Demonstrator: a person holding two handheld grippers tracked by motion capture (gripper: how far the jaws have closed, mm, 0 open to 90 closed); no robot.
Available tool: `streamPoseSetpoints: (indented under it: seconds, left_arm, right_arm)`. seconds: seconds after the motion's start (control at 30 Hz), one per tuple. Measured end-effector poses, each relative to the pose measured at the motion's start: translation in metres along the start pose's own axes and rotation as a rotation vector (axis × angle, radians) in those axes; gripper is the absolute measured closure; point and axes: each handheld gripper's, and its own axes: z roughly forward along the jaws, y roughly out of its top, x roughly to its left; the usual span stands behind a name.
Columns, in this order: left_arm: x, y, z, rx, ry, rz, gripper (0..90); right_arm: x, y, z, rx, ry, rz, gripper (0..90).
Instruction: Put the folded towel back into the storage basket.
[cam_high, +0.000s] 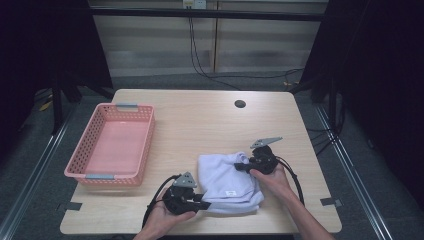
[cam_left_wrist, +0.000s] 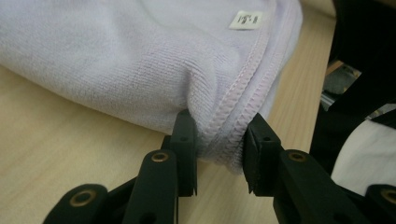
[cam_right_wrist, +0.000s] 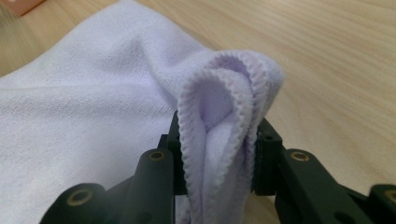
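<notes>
Left gripper (cam_high: 204, 205) pinches the towel's (cam_high: 227, 180) near stitched corner; right gripper (cam_high: 240, 165) clamps a bunched hem at its far right corner. Towel lies folded on the table (cam_high: 200, 120), right of the basket (cam_high: 111, 145)

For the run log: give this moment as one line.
left gripper: shut on towel hem | right gripper: shut on towel corner | basket: empty

left claw (cam_high: 202, 205): black, grey three-cornered plate | right claw (cam_high: 239, 166): black, brass screws, black cable
</notes>
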Motion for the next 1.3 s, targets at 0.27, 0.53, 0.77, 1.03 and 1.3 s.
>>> streamPoseSetpoints:
  seconds: [0.27, 0.53, 0.77, 1.03, 1.3]
  left_arm:
    - [0.004, 0.012, -0.009, -0.048, -0.014, 0.004, 69.2]
    - [0.009, 0.030, -0.032, -0.123, -0.017, 0.011, 69.3]
    - [0.017, 0.041, -0.043, -0.160, -0.018, 0.009, 69.5]
    - [0.023, 0.046, -0.052, -0.188, -0.008, -0.001, 69.4]
    - [0.022, 0.054, -0.060, -0.207, 0.007, 0.007, 69.5]
  right_arm:
    - [-0.004, 0.012, -0.008, -0.028, 0.010, 0.011, 67.7]
    - [-0.004, 0.035, -0.020, -0.084, 0.028, 0.011, 67.8]
    - [-0.006, 0.052, -0.023, -0.104, 0.035, 0.006, 68.0]
    - [-0.005, 0.068, -0.026, -0.123, 0.032, -0.001, 68.1]
    - [-0.003, 0.079, -0.031, -0.140, 0.026, -0.013, 68.3]
